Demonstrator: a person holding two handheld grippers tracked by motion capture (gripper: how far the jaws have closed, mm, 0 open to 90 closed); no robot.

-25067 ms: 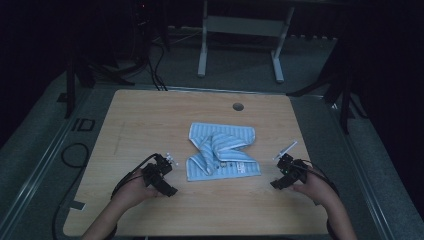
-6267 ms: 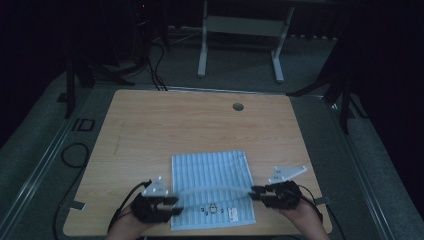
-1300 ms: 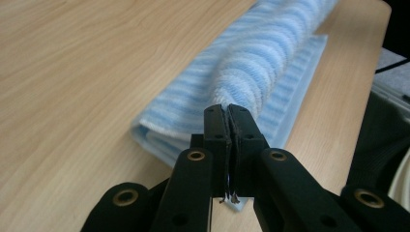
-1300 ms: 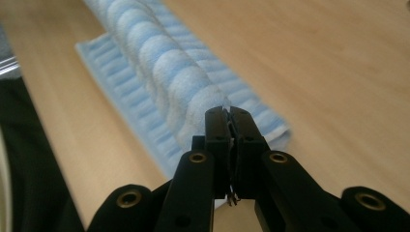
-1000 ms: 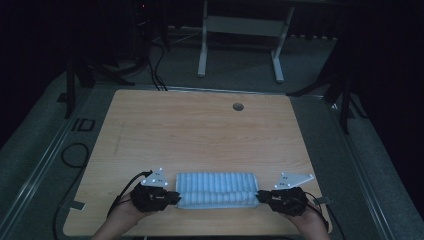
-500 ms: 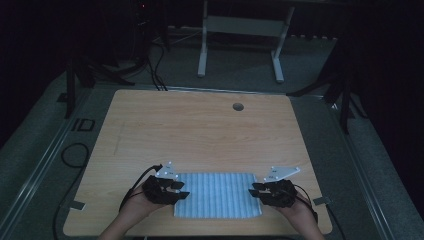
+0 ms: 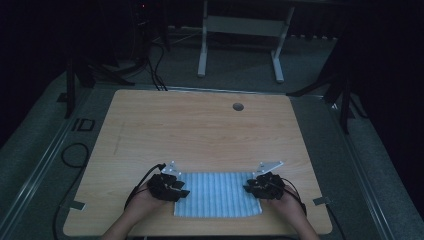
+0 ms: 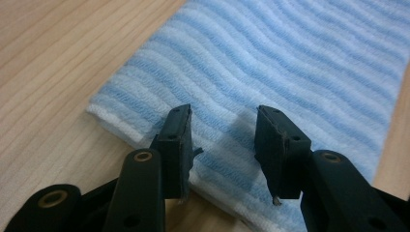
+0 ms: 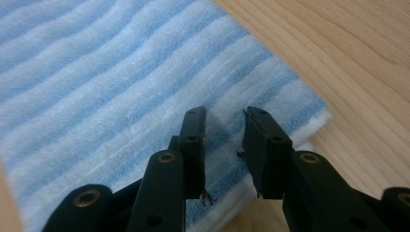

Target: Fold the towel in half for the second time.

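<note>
A light-blue striped towel (image 7: 216,195) lies folded flat as a wide strip near the front edge of the wooden table (image 7: 200,135). My left gripper (image 7: 173,188) rests at the towel's left end. In the left gripper view the left gripper (image 8: 222,145) is open, its jaws apart above the folded corner of the towel (image 8: 300,63) with nothing between them. My right gripper (image 7: 256,187) sits at the towel's right end. In the right gripper view the right gripper (image 9: 223,145) is open by a narrower gap over the towel (image 9: 111,82) near its corner.
A round cable hole (image 7: 238,106) sits in the table's far middle. A black cable (image 7: 75,152) loops on the floor to the left. A white desk frame (image 7: 240,30) stands beyond the table. A small tape mark (image 7: 322,201) sticks out at the right front edge.
A second ago the towel was bunched up between the two grippers. It now lies flat as a folded strip, and the grippers have barely shifted at its ends.
</note>
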